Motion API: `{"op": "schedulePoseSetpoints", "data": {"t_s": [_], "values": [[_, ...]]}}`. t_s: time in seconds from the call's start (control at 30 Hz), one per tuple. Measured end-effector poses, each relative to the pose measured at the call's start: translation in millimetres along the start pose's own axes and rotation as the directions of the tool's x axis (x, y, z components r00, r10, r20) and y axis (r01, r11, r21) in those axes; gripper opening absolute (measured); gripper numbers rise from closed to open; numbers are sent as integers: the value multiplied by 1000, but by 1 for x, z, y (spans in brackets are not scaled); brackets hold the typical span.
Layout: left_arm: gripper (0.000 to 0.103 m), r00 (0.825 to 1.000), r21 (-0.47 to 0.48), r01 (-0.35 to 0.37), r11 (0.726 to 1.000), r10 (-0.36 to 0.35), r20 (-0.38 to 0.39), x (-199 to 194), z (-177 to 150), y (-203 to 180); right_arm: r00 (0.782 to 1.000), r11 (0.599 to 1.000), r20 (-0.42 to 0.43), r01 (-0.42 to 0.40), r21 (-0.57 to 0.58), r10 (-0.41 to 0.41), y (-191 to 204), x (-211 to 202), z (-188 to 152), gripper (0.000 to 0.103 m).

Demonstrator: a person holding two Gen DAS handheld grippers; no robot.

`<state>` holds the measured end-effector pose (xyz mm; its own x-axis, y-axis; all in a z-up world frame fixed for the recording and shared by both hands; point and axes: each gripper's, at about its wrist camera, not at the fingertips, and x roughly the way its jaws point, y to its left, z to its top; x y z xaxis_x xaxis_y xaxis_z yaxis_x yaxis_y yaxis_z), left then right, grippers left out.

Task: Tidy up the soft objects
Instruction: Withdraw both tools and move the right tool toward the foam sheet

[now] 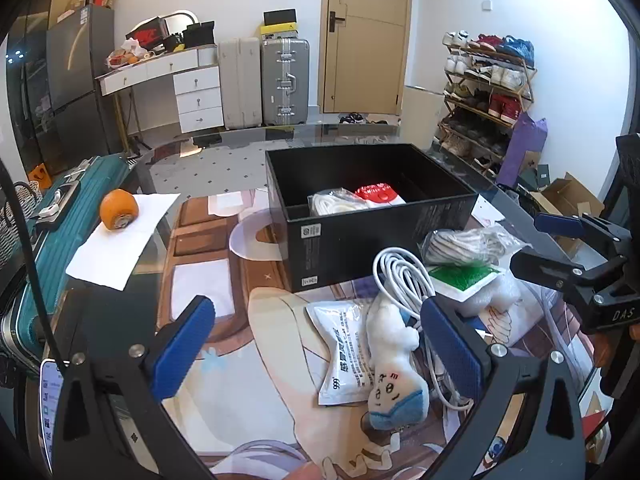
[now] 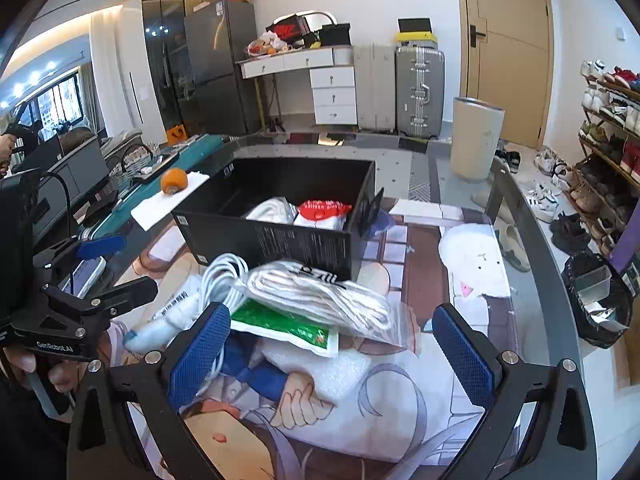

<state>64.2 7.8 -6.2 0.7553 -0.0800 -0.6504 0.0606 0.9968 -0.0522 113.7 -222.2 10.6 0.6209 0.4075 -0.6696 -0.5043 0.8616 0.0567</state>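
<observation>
1. Plush toy (image 1: 394, 364) lies on the table before the black box (image 1: 384, 236); likely light, squashy; pinch mid-body.
2. Left gripper (image 1: 320, 354) and right gripper (image 2: 338, 352) both spread, empty.

Matt black cardboard box (image 1: 372, 216), glossy glass tabletop (image 2: 532, 240), fluffy plush toy (image 1: 394, 364), crinkly clear plastic bag (image 2: 332, 300)

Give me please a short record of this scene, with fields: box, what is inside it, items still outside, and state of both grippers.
box: black box, open, on the table
inside: bagged white cord; red-and-white pack
outside: plush toy, white sachet, white cable, bagged rope, green pack
left gripper: open, empty
right gripper: open, empty
</observation>
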Motion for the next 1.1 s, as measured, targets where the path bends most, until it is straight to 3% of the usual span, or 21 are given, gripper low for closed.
{"op": "schedulePoseSetpoints", "data": {"t_s": [0.33, 0.83, 1.1], "values": [[103, 999, 29, 15, 999, -14, -32, 4, -2, -6, 993, 999, -119, -17, -44, 12, -2, 18, -12, 102], [103, 996, 46, 20, 999, -16, -90, 16, -8, -5, 981, 1000, -191, -11, -5, 10, 6, 52, -23, 102], [103, 991, 39, 52, 998, -47, -129, 20, -10, -4, 978, 999, -202, 49, -4, -48, 14, 64, -27, 102]]}}
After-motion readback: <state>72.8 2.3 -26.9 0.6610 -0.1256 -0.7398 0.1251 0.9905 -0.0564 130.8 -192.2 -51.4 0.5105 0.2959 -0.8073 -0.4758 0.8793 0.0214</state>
